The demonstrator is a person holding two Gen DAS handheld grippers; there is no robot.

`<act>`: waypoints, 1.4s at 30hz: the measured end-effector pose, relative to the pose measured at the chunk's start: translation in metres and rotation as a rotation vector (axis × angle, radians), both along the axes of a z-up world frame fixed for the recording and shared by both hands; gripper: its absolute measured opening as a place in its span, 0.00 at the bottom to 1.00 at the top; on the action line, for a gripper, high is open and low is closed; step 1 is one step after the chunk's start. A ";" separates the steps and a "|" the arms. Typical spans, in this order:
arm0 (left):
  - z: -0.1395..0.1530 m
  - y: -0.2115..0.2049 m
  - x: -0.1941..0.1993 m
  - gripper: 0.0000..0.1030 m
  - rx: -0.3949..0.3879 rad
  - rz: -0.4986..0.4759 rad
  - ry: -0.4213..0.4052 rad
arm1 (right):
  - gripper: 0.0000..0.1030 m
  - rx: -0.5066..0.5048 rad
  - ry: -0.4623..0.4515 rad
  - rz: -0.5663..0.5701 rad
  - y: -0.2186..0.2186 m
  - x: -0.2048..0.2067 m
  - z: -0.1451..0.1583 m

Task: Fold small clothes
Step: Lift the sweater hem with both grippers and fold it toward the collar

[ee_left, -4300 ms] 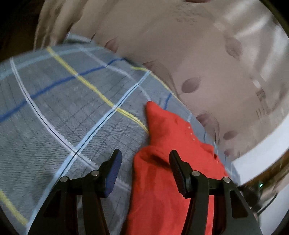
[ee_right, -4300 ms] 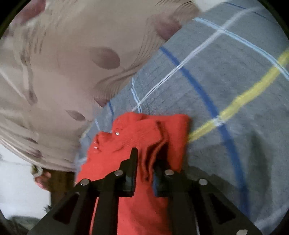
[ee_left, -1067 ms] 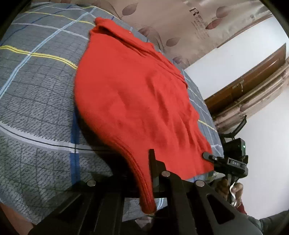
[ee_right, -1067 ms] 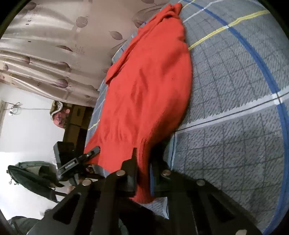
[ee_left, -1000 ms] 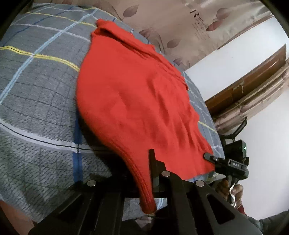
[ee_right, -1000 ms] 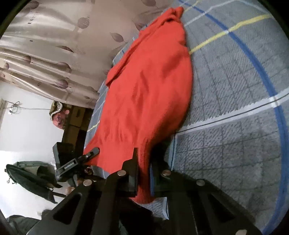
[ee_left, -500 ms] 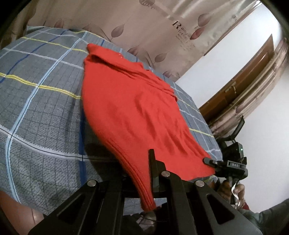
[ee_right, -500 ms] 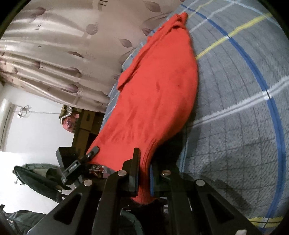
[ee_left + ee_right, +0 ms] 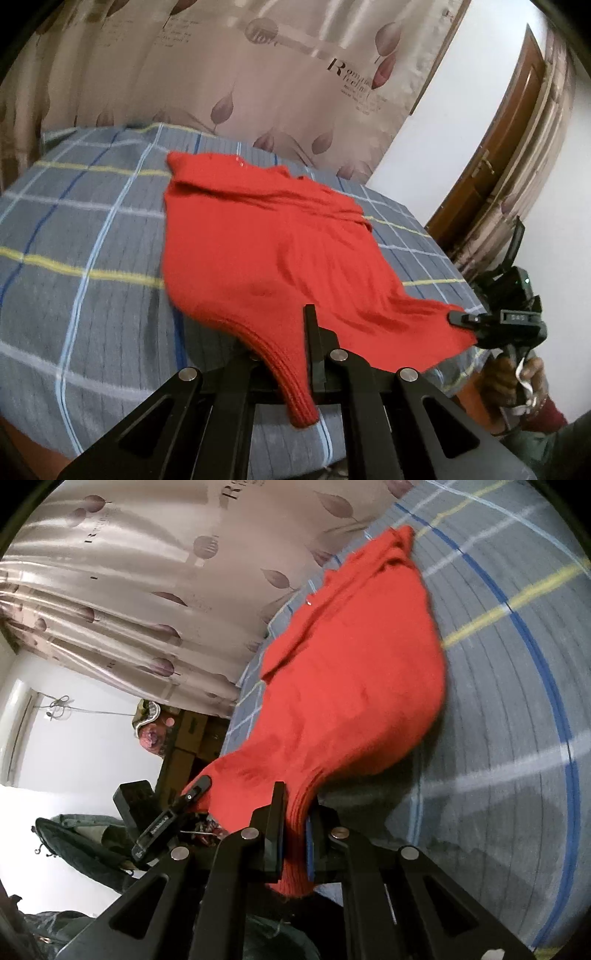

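Both tools are clamped on the red sweater's (image 9: 266, 254) hem corners, left tool (image 9: 295, 354) and right tool (image 9: 295, 830), at the bed's (image 9: 74, 229) near edge. I'd keep the hem taut and level while carrying it toward the collar.

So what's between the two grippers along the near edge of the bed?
The red sweater's hem, stretched from the left gripper to the right gripper; nothing else, left wrist view.

Bed with grey plaid sheet (image 9: 81, 236), blue, yellow and white stripes, backed by the far curtain, carries one red knit garment (image 9: 266, 251) lying spread right of centre, collar end at the far edge, near hem corners raised off the sheet toward the near edge.
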State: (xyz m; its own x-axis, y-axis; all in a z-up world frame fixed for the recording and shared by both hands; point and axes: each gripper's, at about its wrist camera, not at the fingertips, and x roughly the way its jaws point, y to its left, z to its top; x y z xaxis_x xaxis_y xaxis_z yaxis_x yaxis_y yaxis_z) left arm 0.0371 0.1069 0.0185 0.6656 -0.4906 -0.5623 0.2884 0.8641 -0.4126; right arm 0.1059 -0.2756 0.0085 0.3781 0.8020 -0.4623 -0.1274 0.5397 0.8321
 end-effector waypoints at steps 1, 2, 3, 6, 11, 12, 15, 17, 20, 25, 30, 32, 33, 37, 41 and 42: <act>0.003 -0.002 0.003 0.05 0.008 0.000 -0.007 | 0.07 -0.003 -0.005 0.001 0.000 0.003 0.002; 0.006 -0.004 0.007 0.05 0.023 0.001 -0.019 | 0.07 -0.009 -0.012 0.001 0.000 0.008 0.006; 0.009 -0.007 0.011 0.05 0.037 0.003 -0.030 | 0.07 -0.012 -0.016 0.001 0.000 0.013 0.009; 0.017 -0.013 0.022 0.05 0.070 0.002 -0.057 | 0.07 -0.029 -0.037 0.004 0.000 0.024 0.017; 0.025 -0.019 0.039 0.05 0.095 0.003 -0.085 | 0.07 -0.049 -0.057 -0.005 -0.003 0.043 0.026; 0.025 -0.020 0.042 0.05 0.098 0.005 -0.086 | 0.07 -0.053 -0.059 -0.007 -0.005 0.047 0.027; 0.027 -0.020 0.053 0.05 0.093 0.014 -0.086 | 0.07 -0.060 -0.060 -0.012 -0.006 0.058 0.028; 0.026 -0.020 0.058 0.05 0.093 0.021 -0.087 | 0.07 -0.067 -0.062 -0.012 -0.006 0.065 0.029; 0.025 -0.020 0.067 0.05 0.094 0.033 -0.085 | 0.07 -0.071 -0.058 -0.016 -0.006 0.074 0.028; 0.018 -0.017 0.084 0.05 0.089 0.052 -0.066 | 0.07 -0.080 -0.058 -0.018 -0.007 0.091 0.028; 0.012 -0.014 0.097 0.05 0.080 0.066 -0.045 | 0.07 -0.087 -0.057 -0.017 -0.005 0.111 0.027; 0.012 -0.013 0.101 0.05 0.074 0.072 -0.041 | 0.07 -0.087 -0.055 -0.018 -0.006 0.118 0.027; 0.011 -0.012 0.105 0.05 0.073 0.074 -0.040 | 0.07 -0.089 -0.054 -0.019 -0.005 0.122 0.026; 0.011 -0.012 0.114 0.05 0.072 0.080 -0.032 | 0.07 -0.092 -0.056 -0.018 -0.003 0.130 0.026; 0.009 -0.010 0.124 0.05 0.058 0.088 -0.019 | 0.07 -0.096 -0.060 -0.020 -0.003 0.144 0.027; 0.009 -0.010 0.128 0.05 0.056 0.092 -0.016 | 0.07 -0.095 -0.060 -0.022 -0.004 0.147 0.026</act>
